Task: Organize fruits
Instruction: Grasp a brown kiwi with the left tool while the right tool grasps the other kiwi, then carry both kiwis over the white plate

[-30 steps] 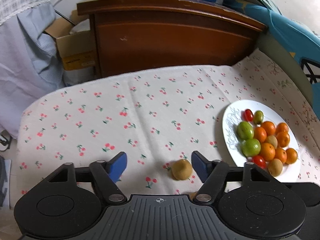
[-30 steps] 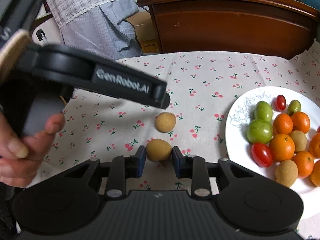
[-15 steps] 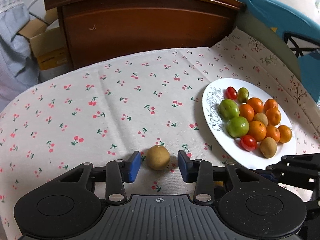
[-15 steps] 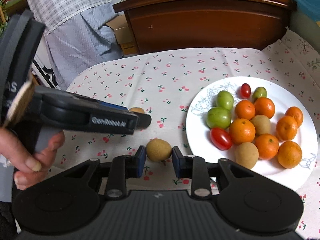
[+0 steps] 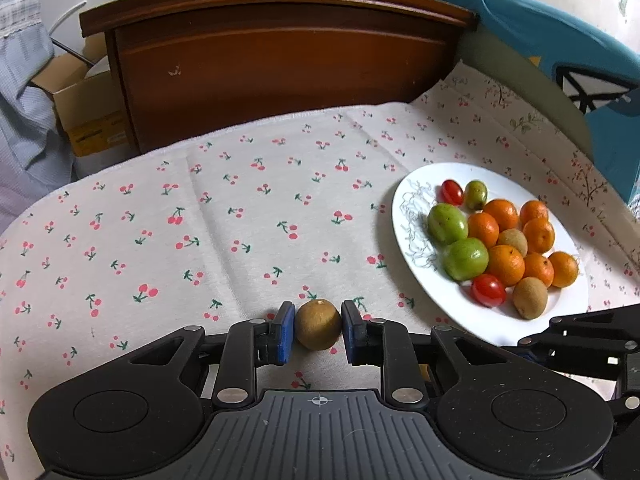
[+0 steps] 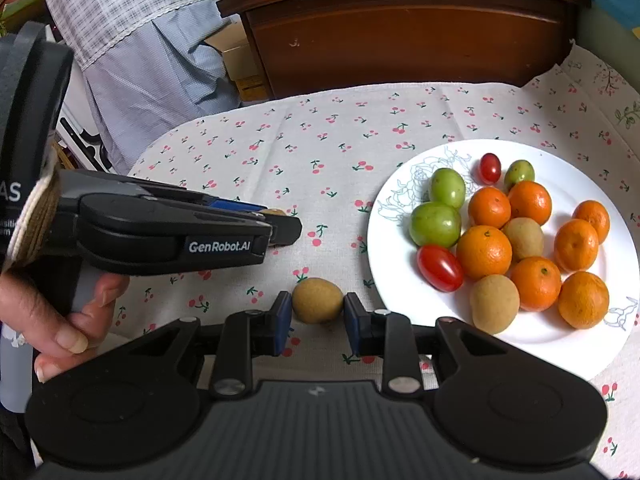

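Note:
My left gripper [image 5: 318, 328] is shut on a small brown kiwi [image 5: 318, 323], just over the cherry-print cloth. My right gripper [image 6: 316, 312] is shut on a second brown kiwi [image 6: 317, 300] and holds it left of the white plate [image 6: 404, 292]. The plate [image 5: 404, 216] holds several oranges, two more kiwis, green fruits and red tomatoes. In the right wrist view the left gripper [image 6: 280, 226] shows from the side at the left, in a hand, its kiwi mostly hidden. Part of the right gripper [image 5: 580, 340] shows at the lower right of the left wrist view.
A dark wooden headboard [image 5: 280, 60] stands behind the table. A cardboard box [image 5: 80, 112] and hanging shirts [image 6: 152, 60] are at the back left. A blue cushion [image 5: 560, 40] lies at the back right. The cloth [image 5: 160, 220] left of the plate bears only the print.
My left gripper has closed from wide open onto its kiwi. My right gripper, holding its kiwi throughout, has moved toward the plate.

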